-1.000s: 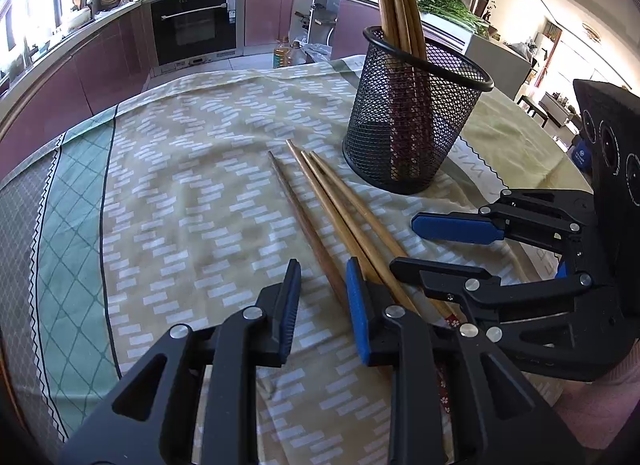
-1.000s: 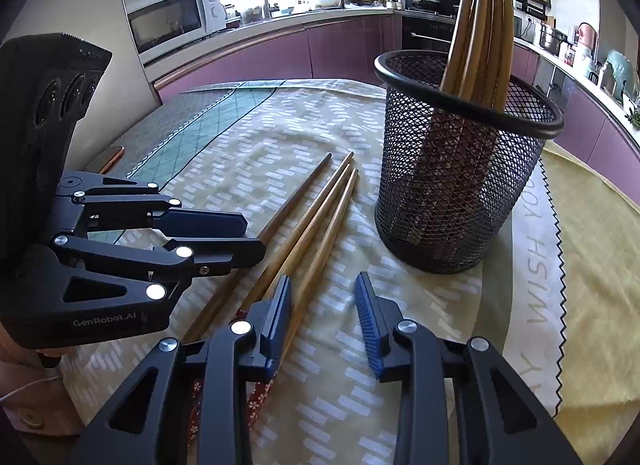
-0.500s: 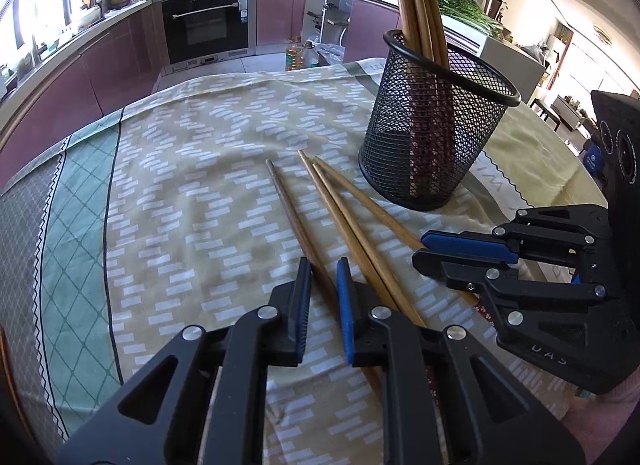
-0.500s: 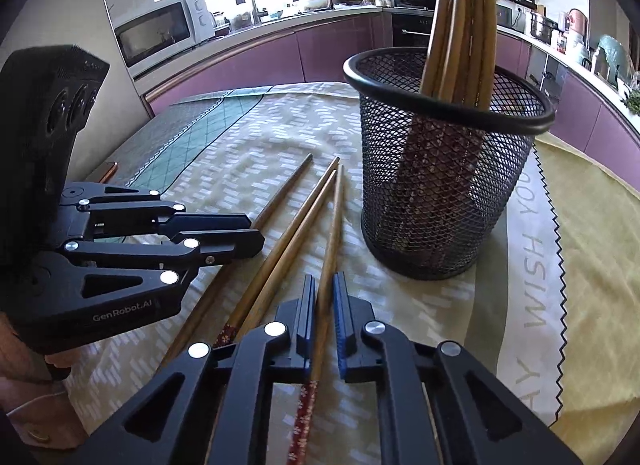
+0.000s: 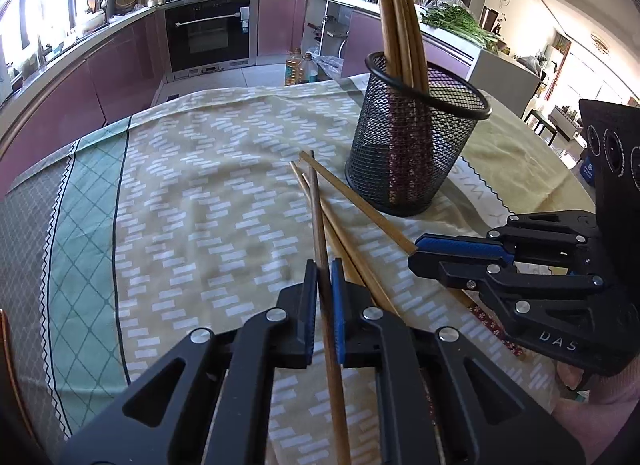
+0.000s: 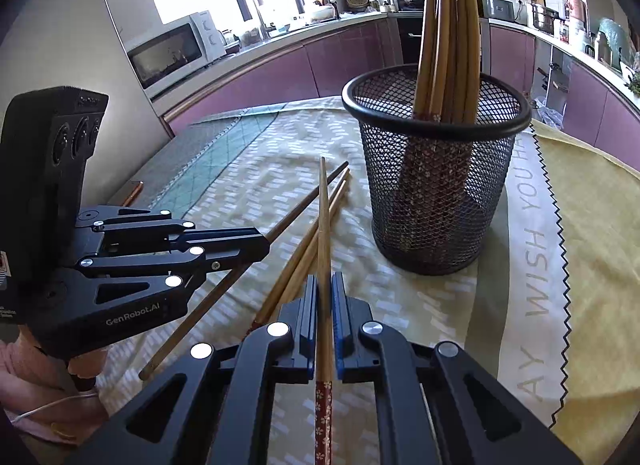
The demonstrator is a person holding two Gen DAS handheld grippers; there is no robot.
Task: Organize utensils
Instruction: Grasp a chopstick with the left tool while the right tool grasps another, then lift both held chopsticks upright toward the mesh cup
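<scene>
Both tongs, left tongs (image 5: 324, 297) and right tongs (image 6: 325, 305), each pinch one chopstick just beside the mesh holder (image 6: 434, 185), two more chopsticks (image 6: 304, 253) lying near it.

Left hand-held gripper (image 5: 324, 297) low over tabletop, jaws clamped on one chopstick (image 5: 318, 225). Right hand-held gripper (image 6: 325, 305) alongside, level, jaws clamped on another chopstick (image 6: 324, 233).

The chopsticks (image 6: 325, 225) are light brown wood, one with a dark red, white-flowered end. The mesh cup (image 6: 436, 189) is black. The tablecloth (image 5: 208, 201) is tan with white dashes — edged by a green diamond band and grey. Both grippers (image 5: 324, 285) are black with blue pads.
</scene>
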